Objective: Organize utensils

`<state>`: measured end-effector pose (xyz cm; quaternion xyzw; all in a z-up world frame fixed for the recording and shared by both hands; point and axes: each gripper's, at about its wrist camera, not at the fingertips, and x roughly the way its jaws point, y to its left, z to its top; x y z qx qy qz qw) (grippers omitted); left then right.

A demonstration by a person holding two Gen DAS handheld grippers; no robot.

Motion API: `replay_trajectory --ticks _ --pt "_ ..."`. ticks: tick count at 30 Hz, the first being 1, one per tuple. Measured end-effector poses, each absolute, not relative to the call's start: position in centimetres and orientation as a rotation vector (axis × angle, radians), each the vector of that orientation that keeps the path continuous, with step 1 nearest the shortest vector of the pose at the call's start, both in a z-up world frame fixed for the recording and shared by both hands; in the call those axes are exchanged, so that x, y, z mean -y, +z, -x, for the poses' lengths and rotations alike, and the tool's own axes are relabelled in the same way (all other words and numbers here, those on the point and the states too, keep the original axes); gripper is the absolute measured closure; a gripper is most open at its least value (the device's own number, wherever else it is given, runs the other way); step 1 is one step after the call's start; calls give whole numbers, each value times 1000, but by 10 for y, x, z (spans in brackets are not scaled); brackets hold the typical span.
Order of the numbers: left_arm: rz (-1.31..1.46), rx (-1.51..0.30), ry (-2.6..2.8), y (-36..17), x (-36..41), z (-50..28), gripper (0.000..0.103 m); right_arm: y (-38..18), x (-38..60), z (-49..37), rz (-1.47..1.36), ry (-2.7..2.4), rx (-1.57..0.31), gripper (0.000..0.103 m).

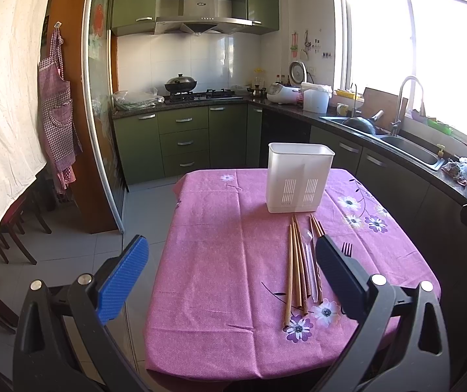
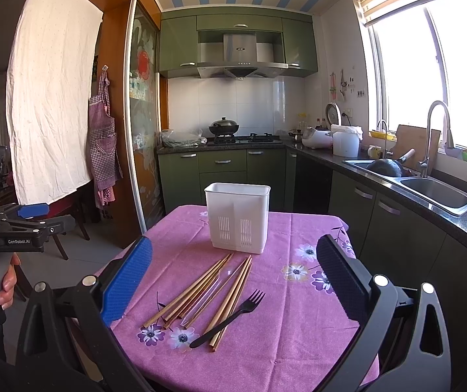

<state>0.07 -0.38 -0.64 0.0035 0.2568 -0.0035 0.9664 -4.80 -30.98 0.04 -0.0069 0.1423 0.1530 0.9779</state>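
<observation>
Left wrist view: the left gripper (image 1: 231, 272) hovers over the near left part of the pink-clothed counter (image 1: 220, 261), its fingers (image 1: 124, 281) spread wide and holding nothing. One white utensil holder (image 1: 298, 183) stands upright near the far edge. In front of it lies a bundle of wooden chopsticks (image 1: 293, 268), about five showing here, with one clear plastic spoon (image 1: 310, 261) among them. The dark right finger covers much of the right side of the bundle, and only the tines of one black fork (image 1: 347, 247) show past it.

Right wrist view: the right gripper (image 2: 233, 277) hangs above the near edge, fingers (image 2: 128, 281) released and wide apart. Between them lie the chopsticks (image 2: 200, 289), roughly eight, fanned in two groups either side of the clear spoon (image 2: 210, 290); the fork (image 2: 230, 318) lies across the right group. The holder (image 2: 237, 217) stands just beyond. At far left a hand (image 2: 1, 281) grips the other gripper's handle.
</observation>
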Motion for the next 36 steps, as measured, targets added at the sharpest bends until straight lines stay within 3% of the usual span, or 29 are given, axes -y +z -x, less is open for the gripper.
replay_trajectory --ticks 36 --pt "-8 -526 -5 -12 3 -2 6 -6 309 44 9 307 -300 4"
